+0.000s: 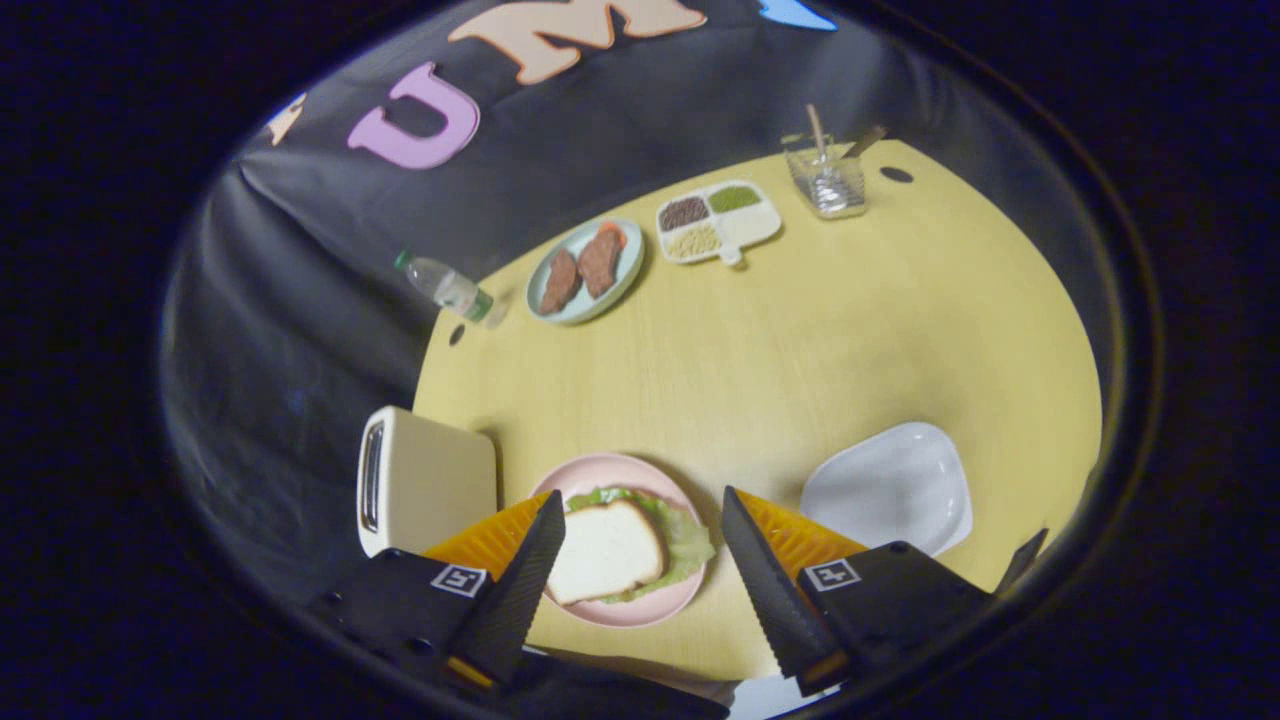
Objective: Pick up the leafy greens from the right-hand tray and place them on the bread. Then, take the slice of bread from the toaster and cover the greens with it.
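- Nearest to me, my gripper (640, 515) hung above the table with its two fingers (520, 585) spread wide, holding nothing.
- Between the fingers sat the pink plate (625, 610), carrying the sandwich.
- On that plate, a slice of bread (605, 550) lay on top of the leafy greens (685, 540), whose ruffled edges poked out along the far side and toward the right finger.
- Any bread beneath the greens was hidden, so I could not tell what lay under them.
- Just beside my left finger, the cream toaster (425, 480) stood at the table's edge, its slot dark; I could not see into it.
- Past my right finger, the white tray (890, 485) lay bare on the yellow table (800, 340).
- Well beyond the fingers, a pale blue plate (585, 270) held two brown pieces of food and a bit of something orange.
- Next to it sat a white divided dish (718, 222) with dark, green and pale fillings.
- A clear glass container (826, 178) with sticks in it stood farther on.
- A plastic bottle (448, 288) lay tilted at the table's far left edge.
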Motion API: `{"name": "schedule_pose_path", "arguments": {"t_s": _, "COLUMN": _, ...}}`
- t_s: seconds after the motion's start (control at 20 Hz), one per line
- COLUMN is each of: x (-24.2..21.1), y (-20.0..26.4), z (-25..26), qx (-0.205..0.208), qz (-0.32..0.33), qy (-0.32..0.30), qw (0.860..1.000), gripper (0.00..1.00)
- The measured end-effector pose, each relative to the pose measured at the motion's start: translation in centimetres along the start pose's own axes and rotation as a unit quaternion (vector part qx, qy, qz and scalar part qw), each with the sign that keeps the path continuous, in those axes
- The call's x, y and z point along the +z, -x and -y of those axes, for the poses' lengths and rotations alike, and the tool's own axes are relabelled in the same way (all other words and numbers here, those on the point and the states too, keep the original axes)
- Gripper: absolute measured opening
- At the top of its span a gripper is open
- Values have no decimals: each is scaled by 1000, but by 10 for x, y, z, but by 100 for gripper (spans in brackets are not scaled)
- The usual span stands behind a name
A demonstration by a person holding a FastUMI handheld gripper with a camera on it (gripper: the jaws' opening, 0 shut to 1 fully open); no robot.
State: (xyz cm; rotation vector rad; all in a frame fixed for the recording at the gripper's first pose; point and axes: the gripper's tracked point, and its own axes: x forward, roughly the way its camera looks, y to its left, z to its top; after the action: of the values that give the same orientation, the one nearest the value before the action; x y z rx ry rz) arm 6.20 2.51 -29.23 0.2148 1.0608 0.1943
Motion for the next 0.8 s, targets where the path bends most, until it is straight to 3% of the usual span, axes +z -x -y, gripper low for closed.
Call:
{"name": "schedule_pose_path", "arguments": {"t_s": 0.15, "x": 45, "y": 45, "z": 4, "qx": -15, "qz": 115, "qy": 32, "qw": 993, "gripper": 99}}
{"name": "schedule_pose_path", "arguments": {"t_s": 0.4, "x": 106, "y": 126, "z": -23, "qx": -7, "qz": 289, "qy": 54, "qw": 956, "gripper": 98}}
{"name": "schedule_pose_path", "arguments": {"t_s": 0.6, "x": 143, "y": 196, "z": -52, "qx": -5, "qz": 411, "qy": 107, "qw": 905, "gripper": 98}}
{"name": "schedule_pose_path", "arguments": {"t_s": 0.8, "x": 151, "y": 271, "z": -92, "qx": 6, "qz": 507, "qy": 147, "qw": 849, "gripper": 98}}
